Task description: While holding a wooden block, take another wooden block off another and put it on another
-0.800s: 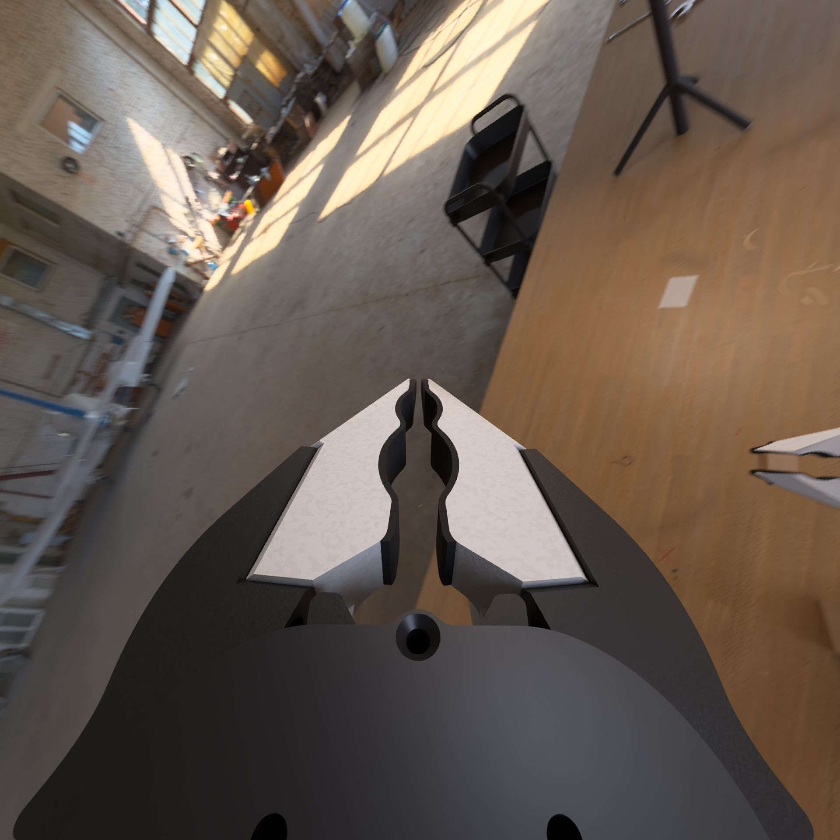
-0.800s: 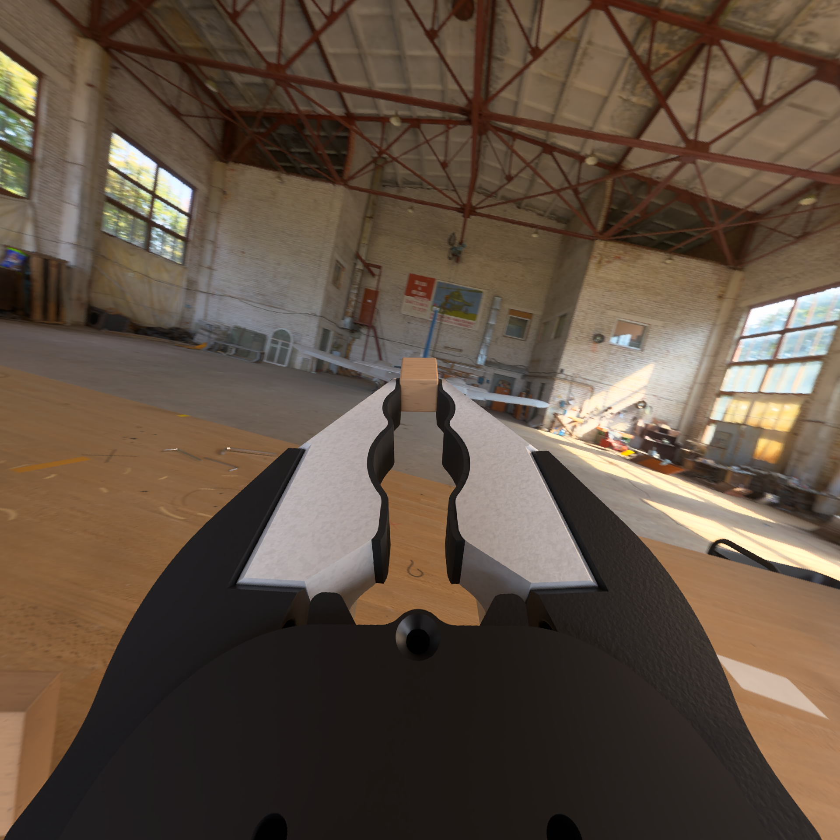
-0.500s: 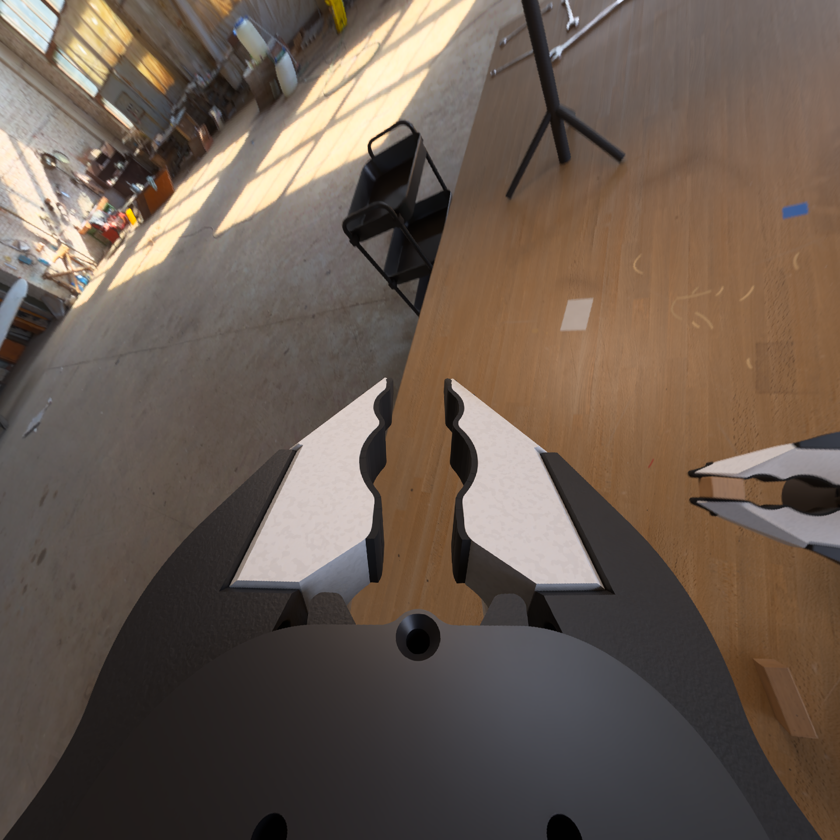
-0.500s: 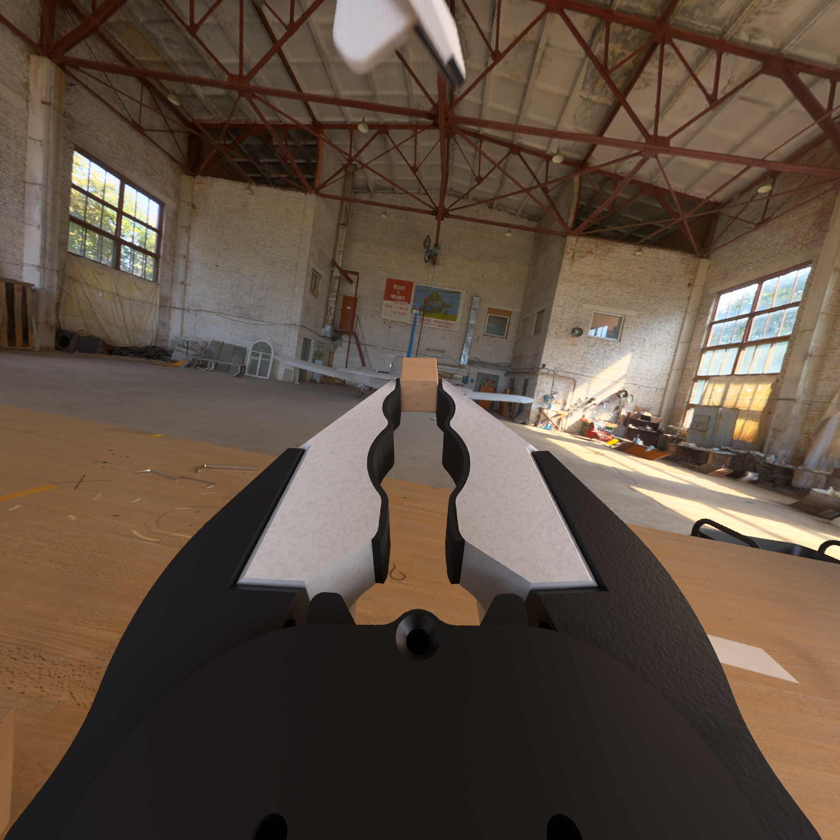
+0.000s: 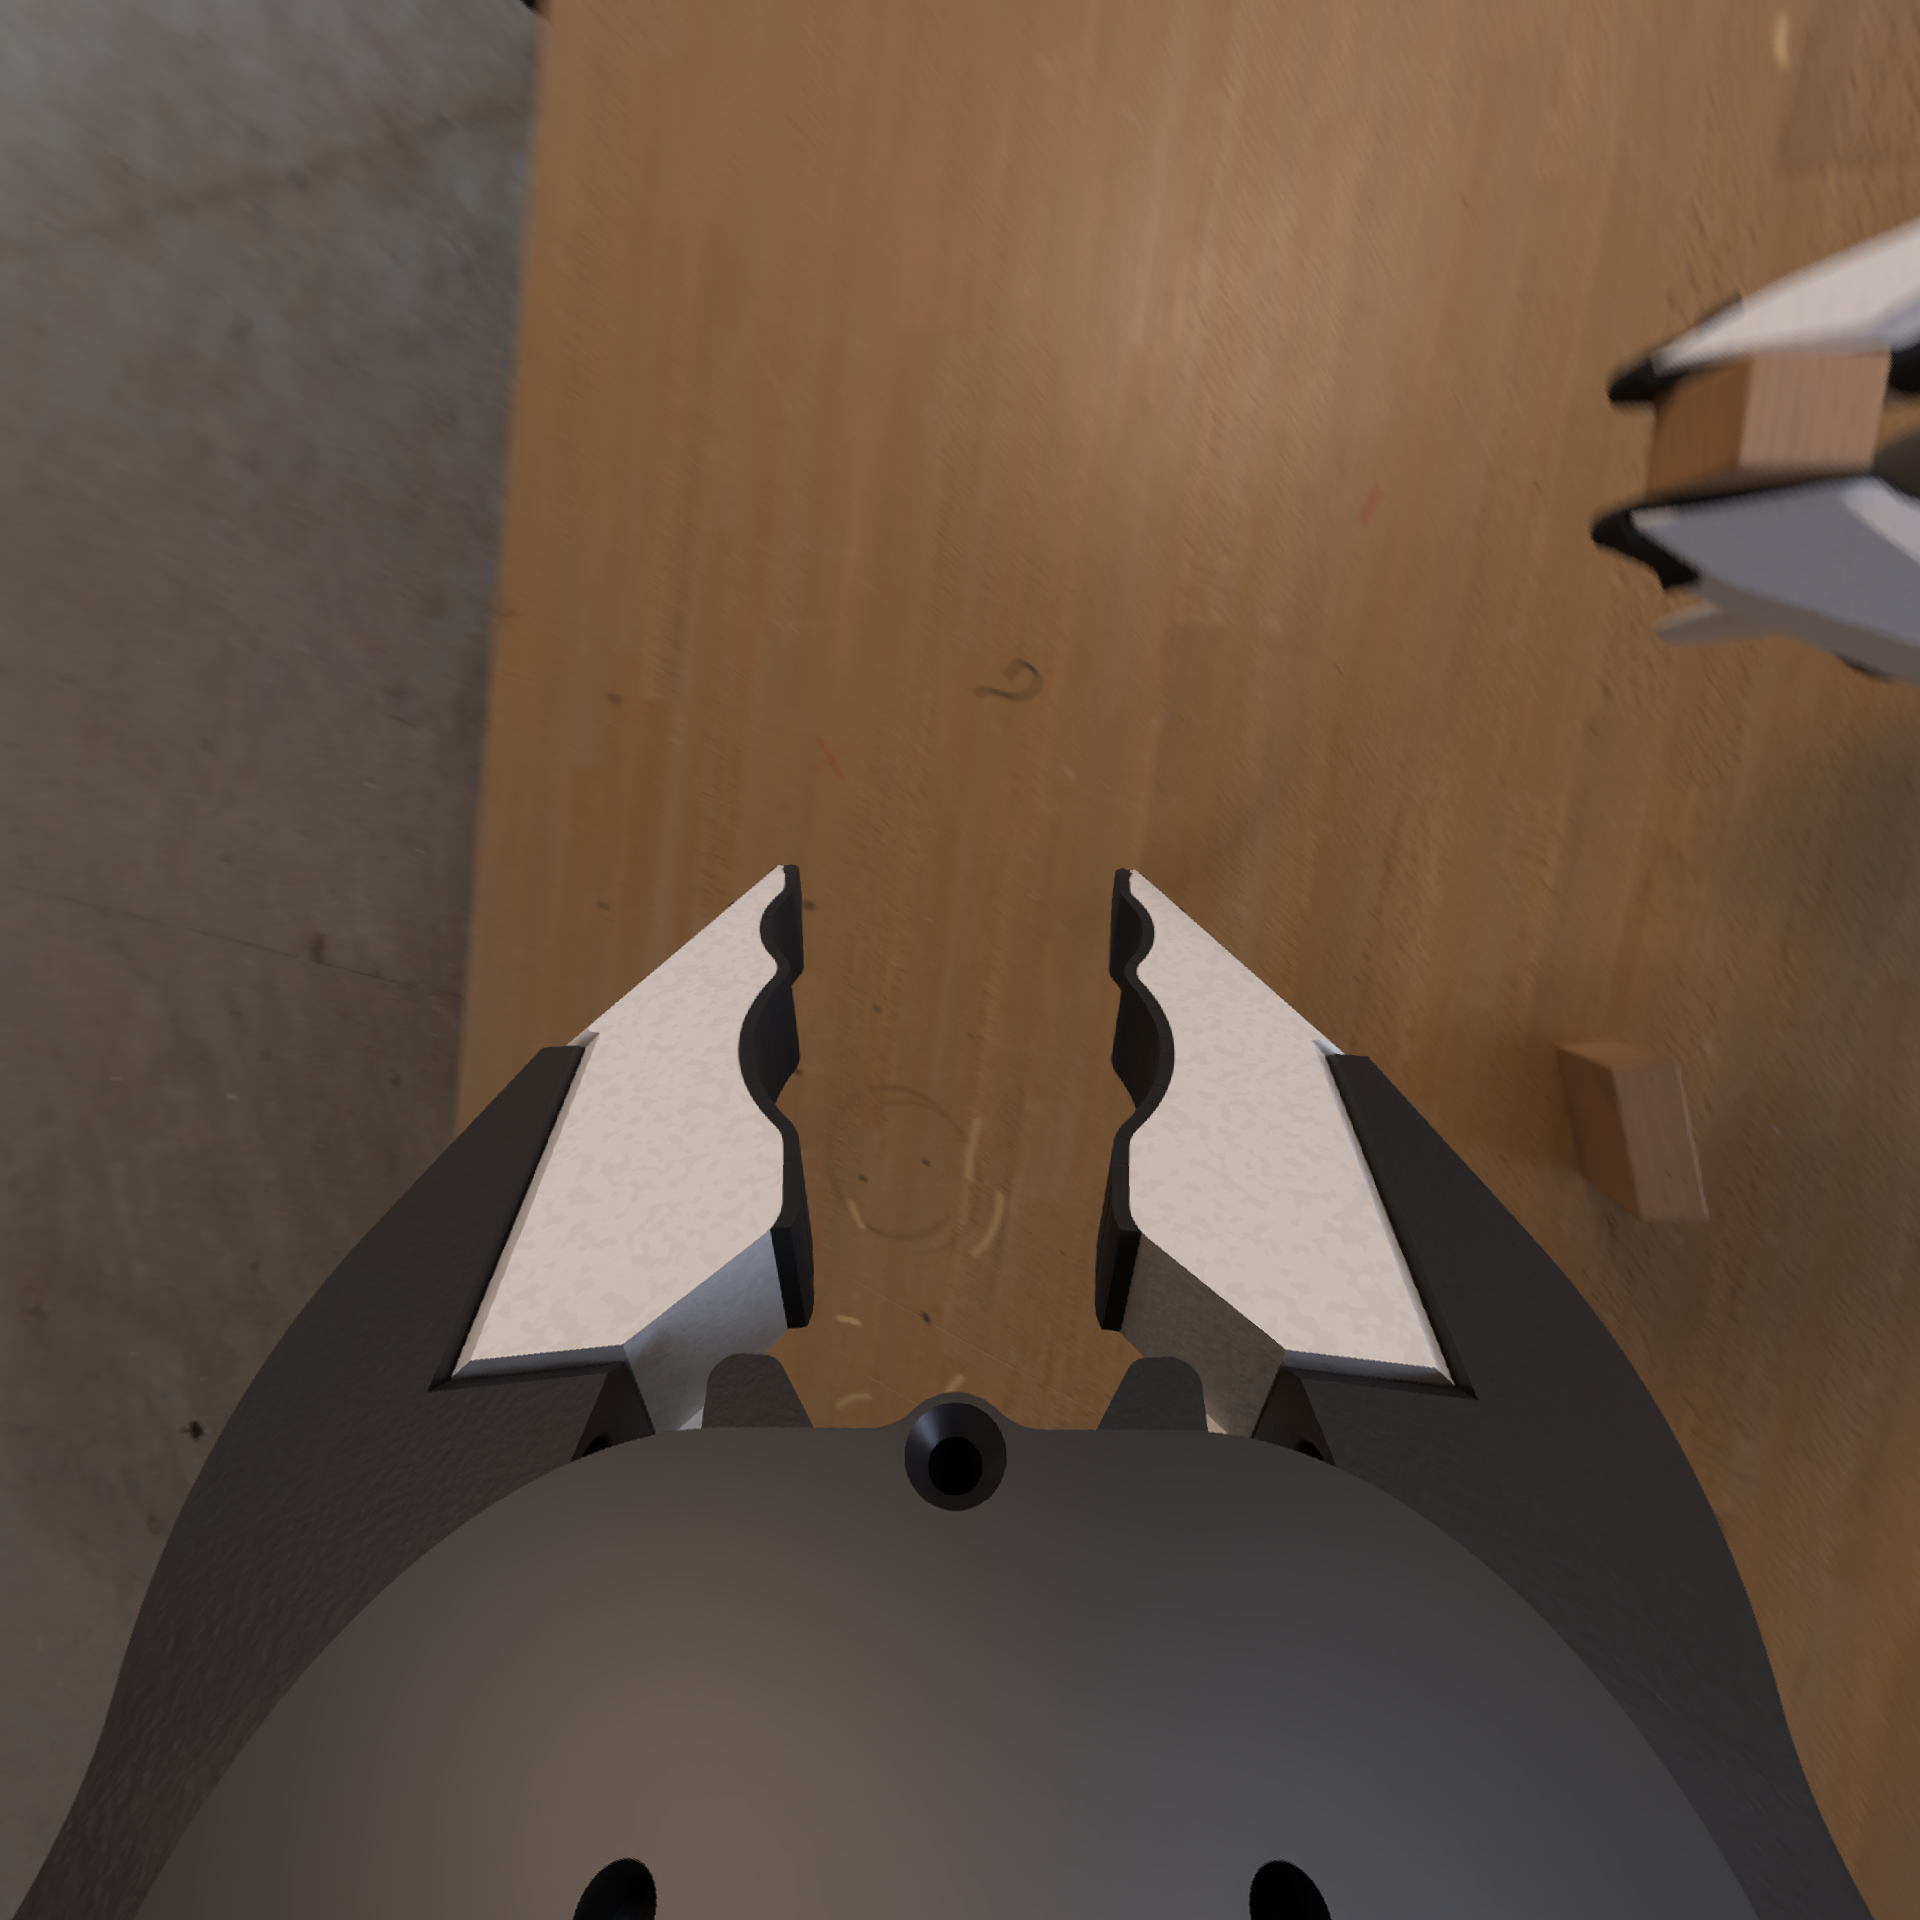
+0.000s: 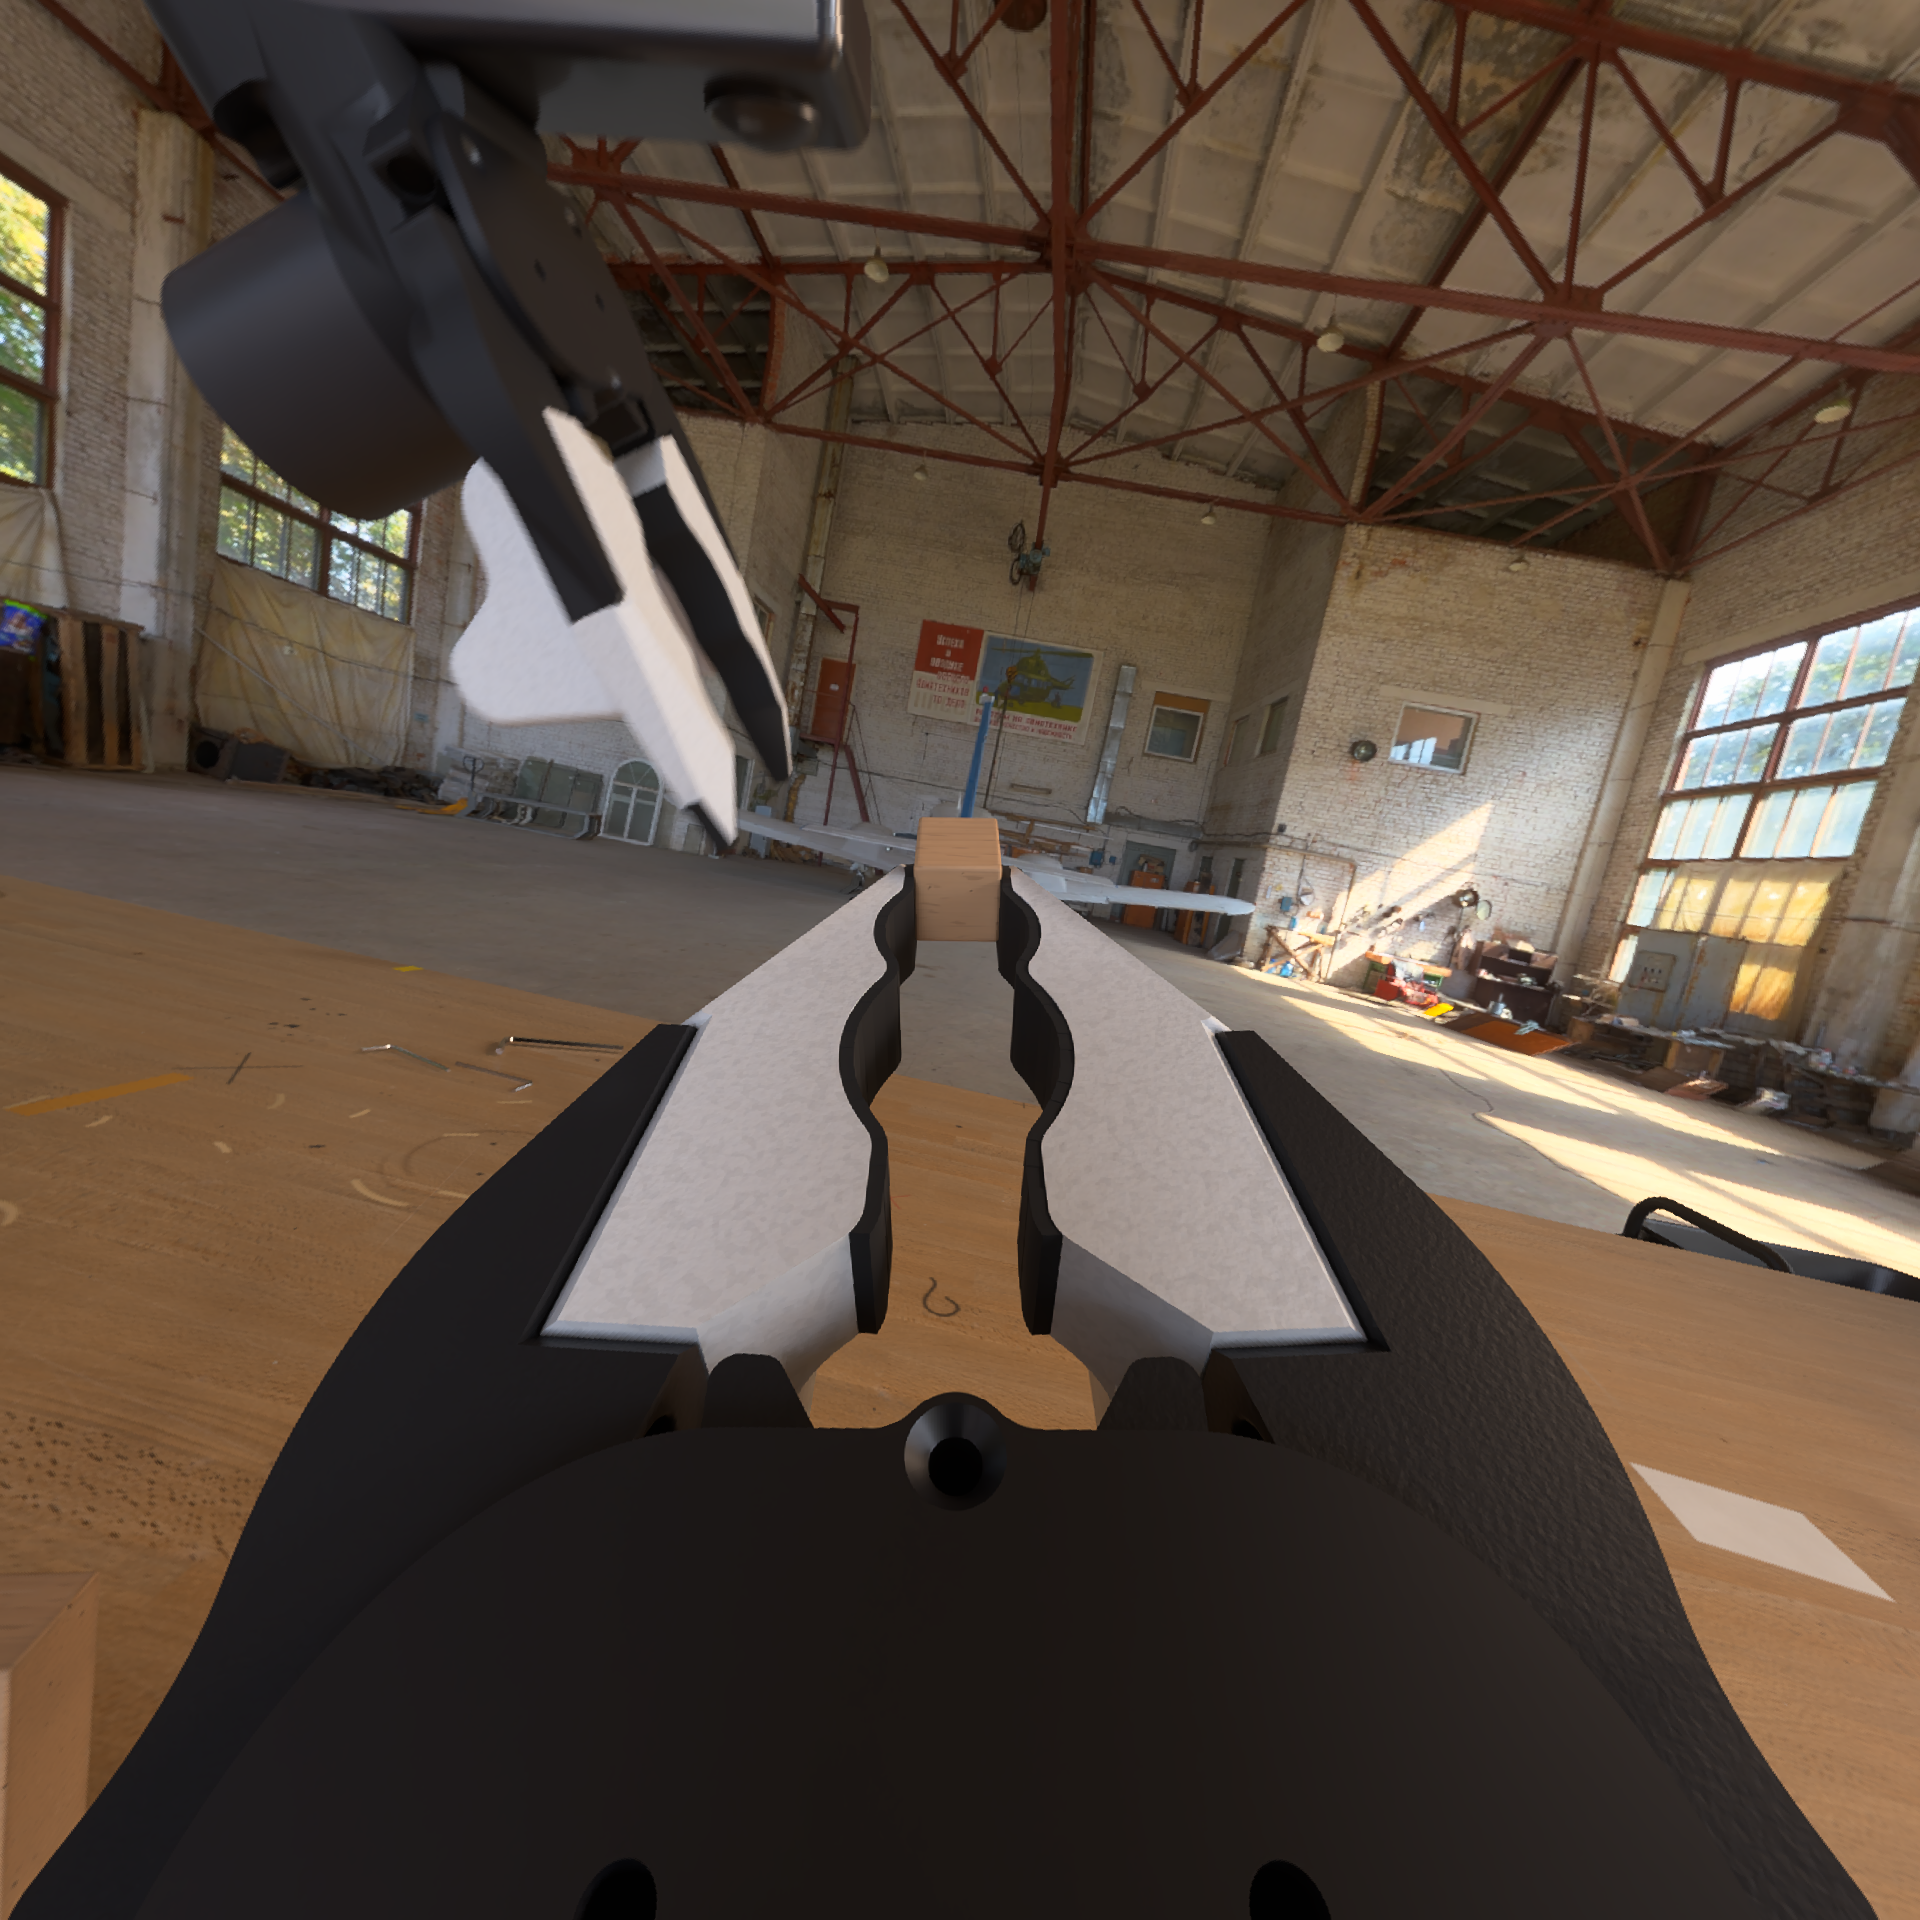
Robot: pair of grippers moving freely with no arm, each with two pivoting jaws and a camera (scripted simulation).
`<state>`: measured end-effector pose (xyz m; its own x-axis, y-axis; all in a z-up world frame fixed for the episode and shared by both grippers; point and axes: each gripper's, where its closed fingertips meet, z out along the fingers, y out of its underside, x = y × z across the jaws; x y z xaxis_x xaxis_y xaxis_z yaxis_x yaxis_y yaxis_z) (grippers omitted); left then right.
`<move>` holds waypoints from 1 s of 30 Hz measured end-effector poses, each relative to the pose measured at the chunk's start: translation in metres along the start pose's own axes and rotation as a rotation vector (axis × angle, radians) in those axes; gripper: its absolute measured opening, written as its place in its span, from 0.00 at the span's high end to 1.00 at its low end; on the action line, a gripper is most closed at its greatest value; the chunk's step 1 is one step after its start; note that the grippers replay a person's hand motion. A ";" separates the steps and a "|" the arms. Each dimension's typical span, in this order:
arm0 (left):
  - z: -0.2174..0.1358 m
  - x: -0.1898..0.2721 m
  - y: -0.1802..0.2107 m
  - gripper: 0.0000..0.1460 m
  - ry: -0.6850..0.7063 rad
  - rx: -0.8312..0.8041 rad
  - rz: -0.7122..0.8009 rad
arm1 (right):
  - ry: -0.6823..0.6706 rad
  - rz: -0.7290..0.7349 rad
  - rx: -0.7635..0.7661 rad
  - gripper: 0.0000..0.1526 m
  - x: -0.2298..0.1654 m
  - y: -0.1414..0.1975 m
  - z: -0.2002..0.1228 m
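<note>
My right gripper is shut on a small pale wooden block at its fingertips, held level above the wooden table. In the left wrist view the same gripper shows at the upper right with the block between its fingers. My left gripper is open and empty, pointing down at bare tabletop. In the right wrist view the left gripper hangs at the upper left, above and left of the held block. Another wooden block stands on the table to the right of my left gripper.
The table's left edge runs beside the grey concrete floor. A wooden block corner shows at the right wrist view's lower left. A white patch lies on the table at right. A black cart stands beyond the far edge.
My left gripper has opened wide and tilted down toward the table, moving in above and left of the right gripper. The right gripper keeps its block and has barely moved.
</note>
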<state>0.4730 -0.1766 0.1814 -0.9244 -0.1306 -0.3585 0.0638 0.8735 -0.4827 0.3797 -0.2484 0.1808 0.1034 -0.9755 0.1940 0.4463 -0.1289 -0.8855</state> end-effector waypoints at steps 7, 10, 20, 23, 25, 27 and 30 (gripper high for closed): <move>-0.026 0.048 0.032 0.46 0.264 -0.068 -0.122 | -0.012 -0.009 -0.027 0.91 -0.002 0.006 0.001; -0.087 0.060 0.028 0.41 0.331 0.125 -0.071 | -0.013 0.002 -0.032 0.91 -0.002 0.007 0.002; -0.161 0.067 0.227 0.45 -0.026 -0.164 -0.507 | -0.068 0.000 -0.068 0.91 -0.016 0.017 0.005; -0.141 0.098 0.263 0.56 0.094 -0.118 -0.753 | -0.087 -0.007 -0.079 0.91 -0.021 0.019 0.006; -0.123 0.111 0.283 0.59 0.126 -0.097 -0.860 | -0.098 -0.017 -0.082 0.91 -0.024 0.019 0.006; -0.106 0.116 0.304 0.64 0.091 -0.114 -0.909 | -0.108 -0.028 -0.085 0.91 -0.027 0.020 0.006; -0.087 0.120 0.321 0.70 0.068 -0.118 -0.946 | -0.119 -0.042 -0.090 0.91 -0.030 0.020 0.005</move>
<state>0.3501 0.1285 0.0528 -0.5934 -0.7826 0.1881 -0.7561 0.4618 -0.4638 0.3904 -0.2212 0.1592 0.1933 -0.9416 0.2756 0.3711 -0.1899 -0.9090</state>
